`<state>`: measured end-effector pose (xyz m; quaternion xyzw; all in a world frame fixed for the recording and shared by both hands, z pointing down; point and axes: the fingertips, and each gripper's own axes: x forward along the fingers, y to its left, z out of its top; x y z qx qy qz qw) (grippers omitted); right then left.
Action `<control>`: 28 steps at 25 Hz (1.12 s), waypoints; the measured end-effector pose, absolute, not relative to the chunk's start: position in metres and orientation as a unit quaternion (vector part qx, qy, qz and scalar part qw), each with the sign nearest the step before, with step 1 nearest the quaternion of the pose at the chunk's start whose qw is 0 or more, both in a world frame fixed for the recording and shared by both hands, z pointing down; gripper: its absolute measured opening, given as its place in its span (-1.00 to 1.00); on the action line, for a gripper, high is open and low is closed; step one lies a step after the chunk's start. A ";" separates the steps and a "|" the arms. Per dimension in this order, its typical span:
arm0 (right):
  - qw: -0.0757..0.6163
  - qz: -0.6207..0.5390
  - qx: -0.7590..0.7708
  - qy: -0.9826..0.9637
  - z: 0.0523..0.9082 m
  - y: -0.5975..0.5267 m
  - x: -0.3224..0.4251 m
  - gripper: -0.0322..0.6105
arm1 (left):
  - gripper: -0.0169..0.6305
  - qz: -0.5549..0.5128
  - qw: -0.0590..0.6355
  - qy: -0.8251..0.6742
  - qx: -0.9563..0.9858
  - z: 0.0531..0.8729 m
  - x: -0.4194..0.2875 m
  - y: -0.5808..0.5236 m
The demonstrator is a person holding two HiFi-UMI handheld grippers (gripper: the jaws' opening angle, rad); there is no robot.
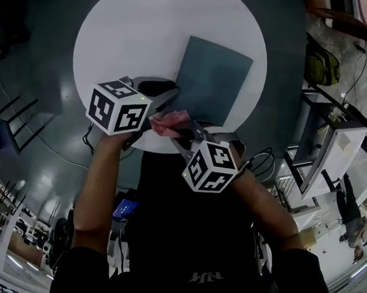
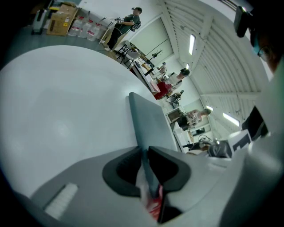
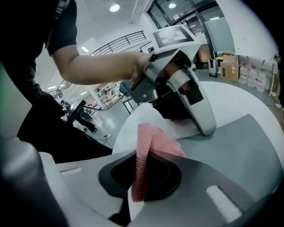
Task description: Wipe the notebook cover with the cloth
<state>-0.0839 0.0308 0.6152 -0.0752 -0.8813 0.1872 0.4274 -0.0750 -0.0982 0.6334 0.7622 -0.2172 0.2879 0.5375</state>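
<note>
Left jaws: the left gripper point(image 2: 145, 153) was clamped on the notebook point(image 2: 148, 117), with its near edge pinched thin between the pads.
Right jaws: the right gripper point(image 3: 144, 153) was closed on the pink cloth point(image 3: 155, 139), and a folded bunch stood out past the tips.
Cloth: just beside the notebook's near-left corner, close to the left gripper. I couldn't tell whether it touched the cover.
Notebook: lying closed, cover up, on the round white table point(image 1: 116, 31).
Done: cloth in hand and notebook steadied.
Left: to my eye nearly the whole cover, which stretched away beyond the cloth. No streak showed what, if any, had been wiped.
</note>
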 end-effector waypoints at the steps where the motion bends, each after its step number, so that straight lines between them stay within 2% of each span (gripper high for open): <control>1: 0.424 0.189 -0.086 -0.882 0.613 0.036 -0.084 -0.86 | -0.78 0.288 0.537 -0.217 0.762 0.634 -0.075 -0.098; 5: 0.373 0.212 -0.090 -0.899 0.586 0.031 -0.077 -0.86 | -0.78 0.288 0.536 -0.218 0.763 0.633 -0.075 -0.097; 10: 0.235 0.218 -0.042 -0.946 0.522 -0.047 -0.055 -0.86 | -0.78 0.287 0.538 -0.216 0.762 0.633 -0.074 -0.098; 12: 0.205 0.258 0.022 -0.944 0.509 -0.087 -0.038 -0.86 | -0.78 0.287 0.541 -0.215 0.761 0.633 -0.073 -0.098; 14: 0.212 0.258 0.077 -0.939 0.508 -0.124 -0.020 -0.86 | -0.78 0.287 0.542 -0.214 0.761 0.632 -0.073 -0.099; 19: 0.269 0.156 0.139 -0.940 0.530 -0.193 -0.010 -0.86 | -0.78 0.287 0.542 -0.214 0.760 0.632 -0.074 -0.101; 28: 0.350 0.073 0.146 -0.922 0.594 -0.203 -0.017 -0.86 | -0.78 0.287 0.539 -0.216 0.762 0.633 -0.074 -0.098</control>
